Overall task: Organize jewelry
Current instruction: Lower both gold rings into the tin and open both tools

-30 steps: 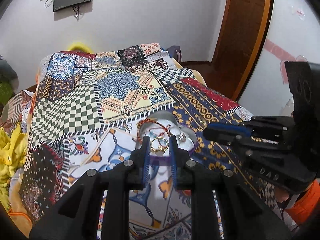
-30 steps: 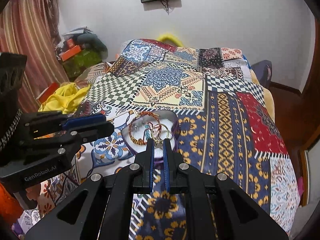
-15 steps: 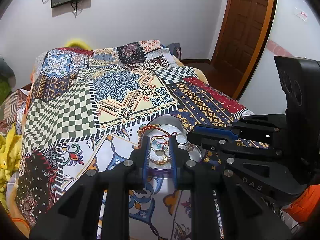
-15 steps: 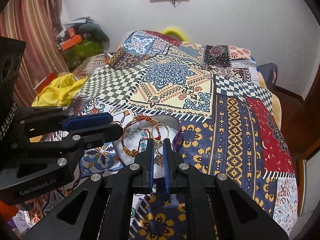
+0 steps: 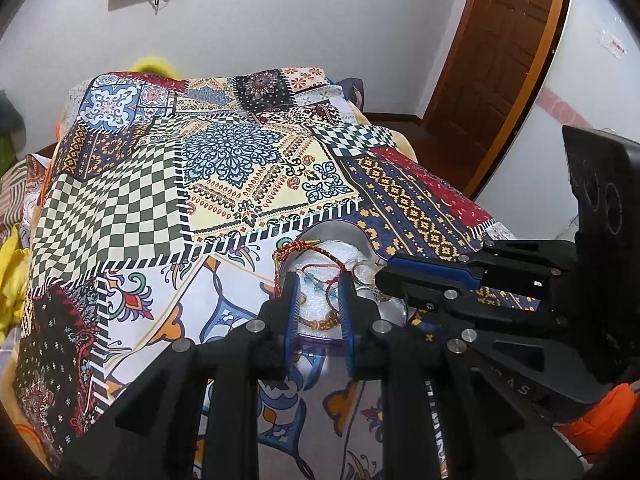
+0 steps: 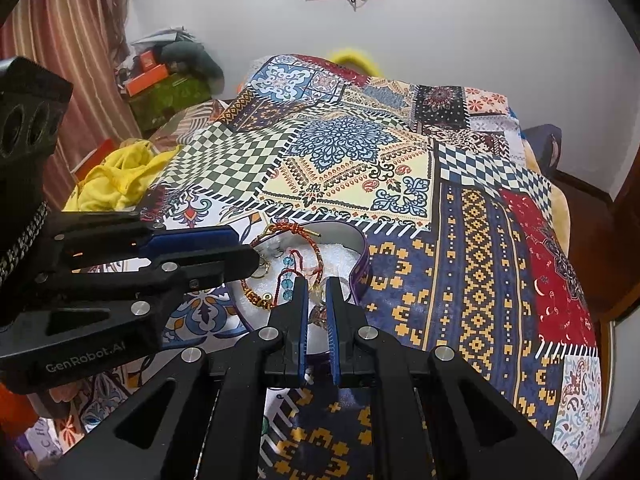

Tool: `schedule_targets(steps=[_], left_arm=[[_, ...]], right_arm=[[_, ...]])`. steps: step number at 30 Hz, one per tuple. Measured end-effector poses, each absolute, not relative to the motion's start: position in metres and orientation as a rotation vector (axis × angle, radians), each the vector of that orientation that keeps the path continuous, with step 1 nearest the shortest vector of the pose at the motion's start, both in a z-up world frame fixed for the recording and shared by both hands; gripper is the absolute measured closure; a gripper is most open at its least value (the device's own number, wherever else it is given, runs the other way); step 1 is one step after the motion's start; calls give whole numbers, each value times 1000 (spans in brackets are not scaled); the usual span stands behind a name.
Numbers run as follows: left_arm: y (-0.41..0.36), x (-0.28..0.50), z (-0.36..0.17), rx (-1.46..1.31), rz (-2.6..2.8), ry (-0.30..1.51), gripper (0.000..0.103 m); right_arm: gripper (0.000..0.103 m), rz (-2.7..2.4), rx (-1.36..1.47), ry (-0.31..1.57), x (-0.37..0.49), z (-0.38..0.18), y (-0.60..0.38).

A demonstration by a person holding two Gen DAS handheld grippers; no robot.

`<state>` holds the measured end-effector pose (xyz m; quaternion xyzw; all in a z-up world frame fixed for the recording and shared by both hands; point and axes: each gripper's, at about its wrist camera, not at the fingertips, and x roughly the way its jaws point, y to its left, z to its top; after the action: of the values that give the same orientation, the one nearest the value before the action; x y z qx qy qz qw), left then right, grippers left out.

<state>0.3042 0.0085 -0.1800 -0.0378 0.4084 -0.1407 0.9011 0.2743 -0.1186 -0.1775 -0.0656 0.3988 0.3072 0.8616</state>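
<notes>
Right claw (image 6: 317, 294), nearly shut, pinches gold hoop earrings (image 6: 319, 291) over the jewelry dish (image 6: 362, 258); left claw (image 5: 319, 296), narrow, holds nothing. Hoops may snag the bracelets (image 6: 280, 276).

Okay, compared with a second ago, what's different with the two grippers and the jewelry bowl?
Both the left hand-held gripper and the right hand-held gripper moved in over the jewelry bowl; the gold rings seen at their tips earlier now show only faintly beside the right gripper. Unchanged: both narrow, bowl on the quilt.
</notes>
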Motion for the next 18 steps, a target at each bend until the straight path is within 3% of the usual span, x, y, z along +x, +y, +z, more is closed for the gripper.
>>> schedule_targets(steps=[6, 18], left_arm=[[10, 288, -164, -61, -264, 803, 83], [18, 227, -105, -56, -181, 639, 76]], right_arm=[[86, 633, -118, 821, 268, -169, -125], [86, 584, -72, 646, 216, -102, -146]])
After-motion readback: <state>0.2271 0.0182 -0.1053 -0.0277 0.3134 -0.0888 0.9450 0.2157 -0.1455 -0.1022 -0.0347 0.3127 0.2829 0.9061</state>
